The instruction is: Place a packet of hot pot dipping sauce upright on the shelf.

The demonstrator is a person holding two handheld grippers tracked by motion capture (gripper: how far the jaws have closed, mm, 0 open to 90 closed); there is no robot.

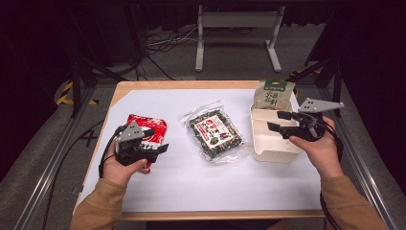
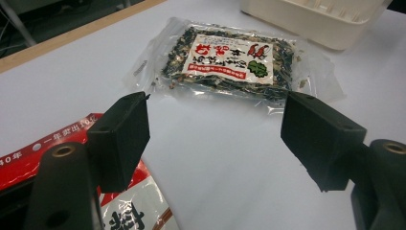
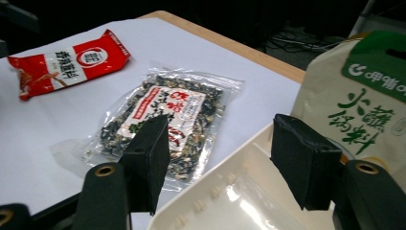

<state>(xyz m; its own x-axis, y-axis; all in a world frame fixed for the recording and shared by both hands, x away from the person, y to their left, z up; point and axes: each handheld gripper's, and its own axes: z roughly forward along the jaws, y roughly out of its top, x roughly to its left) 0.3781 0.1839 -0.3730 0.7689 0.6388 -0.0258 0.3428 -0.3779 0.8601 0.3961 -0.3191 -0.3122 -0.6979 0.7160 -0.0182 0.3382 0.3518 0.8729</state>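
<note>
Left gripper (image 2: 213, 139): jaws open, nothing between them, hovering over the red packet (image 1: 152, 130).
Right gripper (image 3: 220, 163): jaws apart and empty, above the tray (image 1: 268, 143) rim.
Clear packet (image 2: 229, 62): flat on the white sheet (image 1: 191, 177), between red packet and tray, ahead of both grippers.
Handling: probably light, soft and crinkly; slick film, brittle contents.
Hold: likely by a sealed edge, gently.
Green bag (image 3: 364, 96): upright behind tray.

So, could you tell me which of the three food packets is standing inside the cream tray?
The beige packet with the green top: it stands upright at the tray's far end, while the red packet and the clear packet lie flat on the white sheet.
</note>
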